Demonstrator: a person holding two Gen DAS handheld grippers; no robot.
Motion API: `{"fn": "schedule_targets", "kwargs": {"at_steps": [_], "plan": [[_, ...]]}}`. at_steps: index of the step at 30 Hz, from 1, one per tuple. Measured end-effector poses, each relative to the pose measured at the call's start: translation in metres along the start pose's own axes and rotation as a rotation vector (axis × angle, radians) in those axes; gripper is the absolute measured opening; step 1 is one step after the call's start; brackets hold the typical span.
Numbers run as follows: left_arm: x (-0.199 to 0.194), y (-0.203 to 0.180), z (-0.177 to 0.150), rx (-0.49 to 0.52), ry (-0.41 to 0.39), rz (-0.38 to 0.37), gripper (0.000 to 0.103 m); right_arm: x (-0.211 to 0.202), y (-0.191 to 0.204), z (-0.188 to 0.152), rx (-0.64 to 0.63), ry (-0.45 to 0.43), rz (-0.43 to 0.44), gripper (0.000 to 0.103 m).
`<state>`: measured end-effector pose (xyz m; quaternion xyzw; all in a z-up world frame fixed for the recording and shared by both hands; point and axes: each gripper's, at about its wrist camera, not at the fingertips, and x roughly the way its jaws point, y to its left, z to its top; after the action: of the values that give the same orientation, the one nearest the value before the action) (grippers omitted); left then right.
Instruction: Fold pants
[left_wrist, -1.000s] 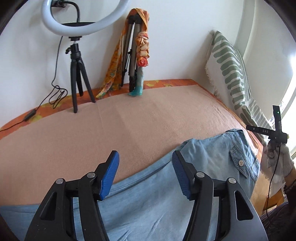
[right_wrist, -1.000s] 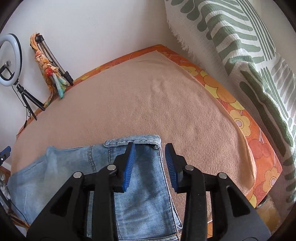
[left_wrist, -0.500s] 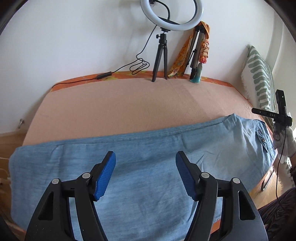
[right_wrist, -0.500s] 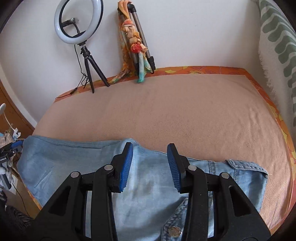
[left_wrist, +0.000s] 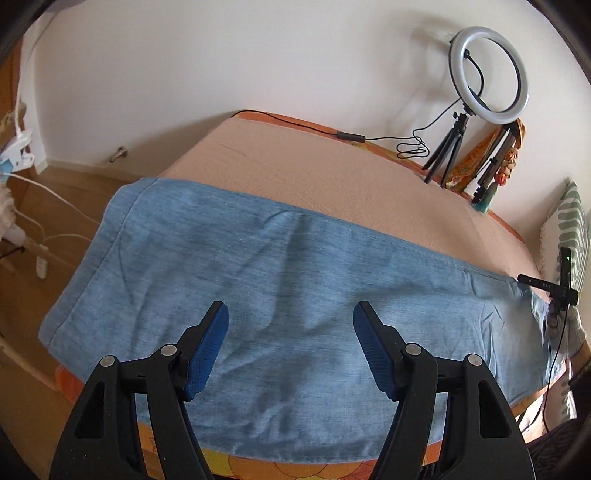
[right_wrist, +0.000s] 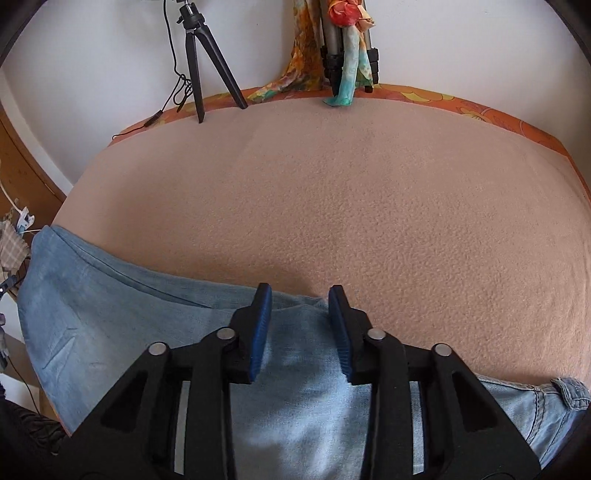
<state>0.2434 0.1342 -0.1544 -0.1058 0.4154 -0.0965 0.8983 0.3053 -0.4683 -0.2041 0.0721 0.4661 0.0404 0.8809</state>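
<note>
Light blue denim pants (left_wrist: 280, 280) lie flat along the near edge of a bed with a peach blanket (left_wrist: 332, 177); the leg hems are at the left. My left gripper (left_wrist: 290, 314) is open and empty, above the leg part. In the right wrist view the pants (right_wrist: 122, 317) run from the left to the waistband at the lower right. My right gripper (right_wrist: 300, 295) is open and empty, just above the pants' far edge near the crotch; whether it touches the cloth I cannot tell.
A ring light on a tripod (left_wrist: 487, 74) and a folded tripod wrapped in a scarf (right_wrist: 347, 44) stand at the wall. A green striped pillow (left_wrist: 569, 229) is at the right. A small black camera mount (left_wrist: 554, 288) sits by the waist end. Wooden floor and white cables (left_wrist: 40, 206) lie left.
My left gripper has swung left, from the waist end toward the leg hems. My right gripper has moved left from the waistband and lower, toward the middle of the pants' far edge. Both stayed open.
</note>
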Motion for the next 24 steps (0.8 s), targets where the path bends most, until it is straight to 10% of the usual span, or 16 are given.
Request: {"fn": "schedule_targets", "kwargs": {"at_steps": [11, 24], "plan": [[-0.012, 0.024, 0.008, -0.065, -0.048, 0.038, 0.07, -0.024, -0.001, 0.006, 0.026, -0.132, -0.057, 0.002], [-0.065, 0.123, -0.014, -0.37, -0.114, 0.019, 0.07, 0.001, 0.006, 0.006, 0.056, -0.042, -0.15, 0.011]]}}
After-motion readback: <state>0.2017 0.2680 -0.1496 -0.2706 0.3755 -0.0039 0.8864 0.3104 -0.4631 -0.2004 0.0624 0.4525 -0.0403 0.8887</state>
